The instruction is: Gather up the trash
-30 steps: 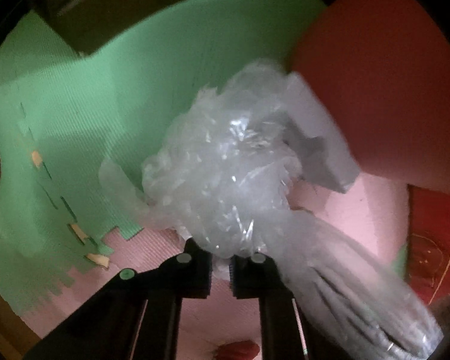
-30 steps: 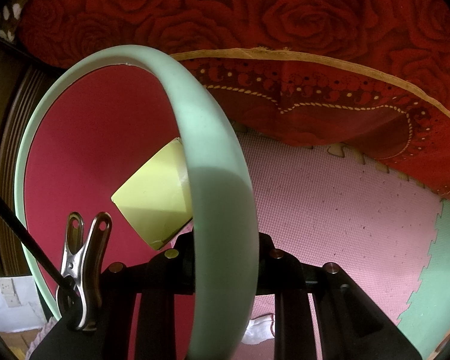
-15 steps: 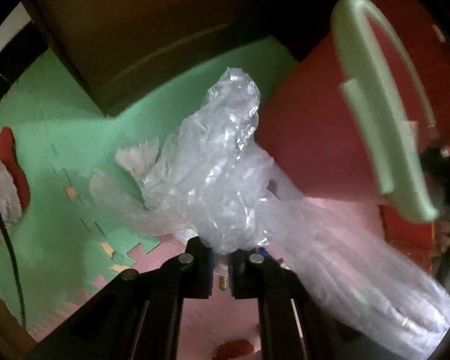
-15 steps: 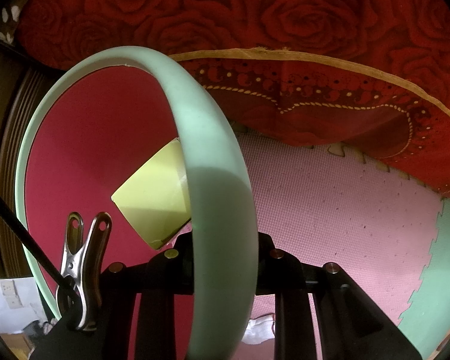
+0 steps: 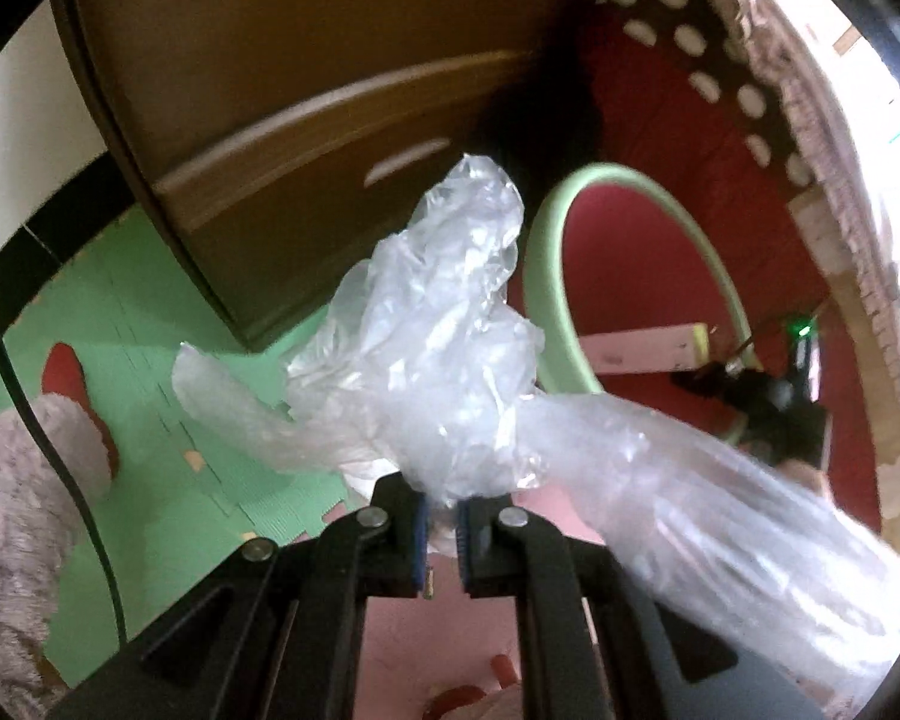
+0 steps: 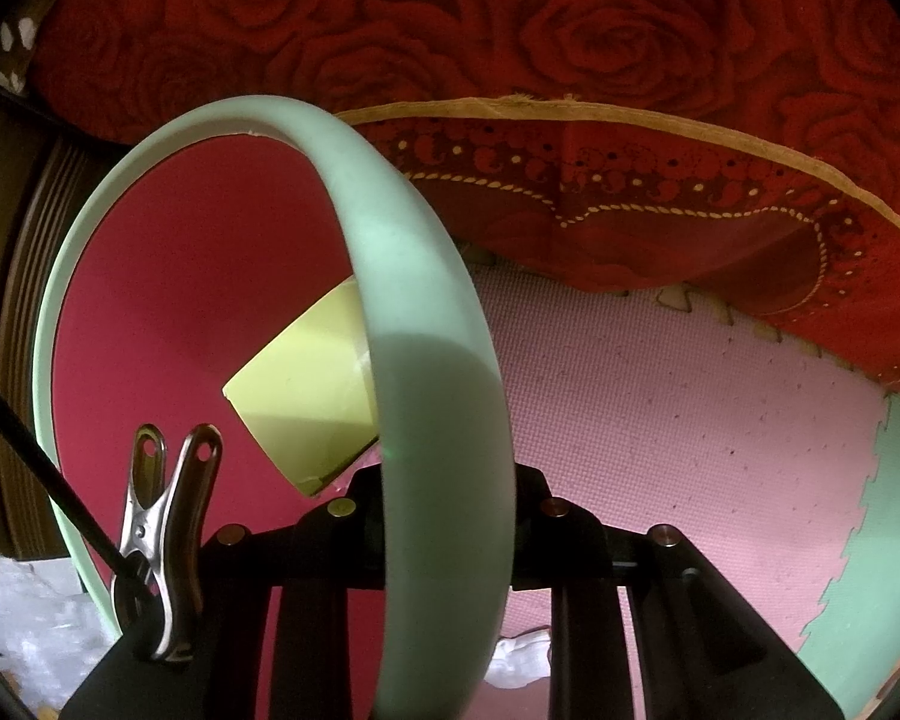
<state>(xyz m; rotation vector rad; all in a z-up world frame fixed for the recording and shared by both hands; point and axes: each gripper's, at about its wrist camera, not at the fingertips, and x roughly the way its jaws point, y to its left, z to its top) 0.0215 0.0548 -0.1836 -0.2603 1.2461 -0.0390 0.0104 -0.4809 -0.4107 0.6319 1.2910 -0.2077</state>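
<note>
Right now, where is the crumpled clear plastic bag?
In the left wrist view, the crumpled clear plastic bag is pinched in the left gripper, raised above the foam floor mats, just left of the red bin's green rim.

A red bin point(image 6: 168, 300) with a pale green rim point(image 6: 426, 360) holds a yellow sheet point(image 6: 312, 396). The floor mat point(image 6: 660, 420) is pink and green; the cloth point(image 6: 570, 30) behind is red with roses.

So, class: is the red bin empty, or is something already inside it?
Not empty: a yellow-green box lies inside the red bin.

left tool point(image 5: 441, 525) – jaws clamped, steeply down | right tool point(image 6: 444, 492) – jaws gripping, steeply down
</note>
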